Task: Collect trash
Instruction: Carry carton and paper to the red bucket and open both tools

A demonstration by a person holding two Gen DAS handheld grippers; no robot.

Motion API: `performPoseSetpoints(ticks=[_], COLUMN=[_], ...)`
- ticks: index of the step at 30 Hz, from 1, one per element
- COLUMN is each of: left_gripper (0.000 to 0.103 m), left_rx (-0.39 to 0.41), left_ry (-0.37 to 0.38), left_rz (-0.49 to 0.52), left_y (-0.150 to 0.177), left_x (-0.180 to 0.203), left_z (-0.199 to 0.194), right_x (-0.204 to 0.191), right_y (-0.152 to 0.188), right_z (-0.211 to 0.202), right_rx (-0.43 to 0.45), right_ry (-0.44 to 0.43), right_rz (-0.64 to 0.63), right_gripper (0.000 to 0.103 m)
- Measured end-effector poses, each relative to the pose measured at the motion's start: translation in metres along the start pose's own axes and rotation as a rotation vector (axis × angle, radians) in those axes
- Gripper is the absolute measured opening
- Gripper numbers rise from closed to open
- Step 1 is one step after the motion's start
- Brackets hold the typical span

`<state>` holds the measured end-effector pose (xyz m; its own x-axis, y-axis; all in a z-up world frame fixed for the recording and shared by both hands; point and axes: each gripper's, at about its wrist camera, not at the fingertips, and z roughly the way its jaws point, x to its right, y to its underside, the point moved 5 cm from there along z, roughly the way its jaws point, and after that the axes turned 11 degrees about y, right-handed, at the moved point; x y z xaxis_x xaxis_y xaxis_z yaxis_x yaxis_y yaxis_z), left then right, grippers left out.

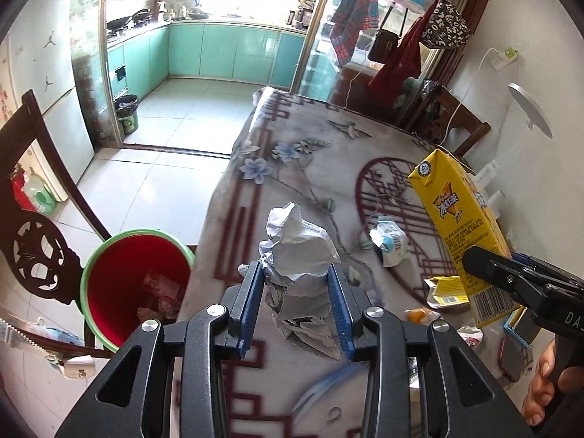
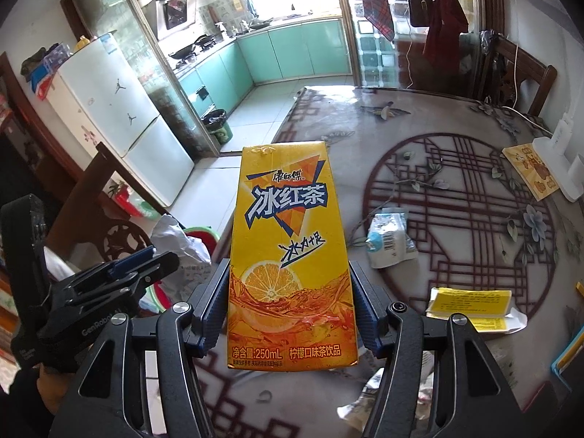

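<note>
My left gripper (image 1: 296, 288) is shut on a crumpled ball of paper (image 1: 297, 255) and holds it above the table edge, to the right of the red bin (image 1: 135, 284) on the floor. The bin has a green rim and some trash inside. My right gripper (image 2: 290, 299) is shut on a yellow iced tea carton (image 2: 288, 248), held upright above the table. The carton also shows in the left wrist view (image 1: 460, 226). The left gripper (image 2: 146, 259) and its paper (image 2: 182, 244) show at the left of the right wrist view.
On the patterned table (image 2: 438, 189) lie a white and blue wrapper (image 2: 388, 241), a flattened yellow packet (image 2: 471, 303) and small scraps near the front. A dark wooden chair (image 1: 33, 241) stands left of the bin. A second bin (image 1: 127, 113) stands by the kitchen door.
</note>
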<state>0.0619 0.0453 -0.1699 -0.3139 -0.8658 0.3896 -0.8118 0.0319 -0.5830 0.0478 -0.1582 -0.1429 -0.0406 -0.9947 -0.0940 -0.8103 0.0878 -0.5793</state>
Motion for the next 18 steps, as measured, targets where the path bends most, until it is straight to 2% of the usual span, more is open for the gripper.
performPoseSetpoints(ticks=[11, 18], left_gripper=[0.034, 0.034], left_rx=[-0.002, -0.008], left_ry=[-0.018, -0.058], left_rz=[-0.036, -0.077], left_y=[0.0, 0.003], left_x=[-0.052, -0.096], left_z=[-0.013, -0.018], right_x=[-0.04, -0.074], right_y=[0.001, 0.001], right_z=[0.009, 0.023], right_rx=[-0.015, -0.041], right_ry=[0.006, -0.008], right_rz=[-0.014, -0.041], right_gripper=[0.059, 0.059])
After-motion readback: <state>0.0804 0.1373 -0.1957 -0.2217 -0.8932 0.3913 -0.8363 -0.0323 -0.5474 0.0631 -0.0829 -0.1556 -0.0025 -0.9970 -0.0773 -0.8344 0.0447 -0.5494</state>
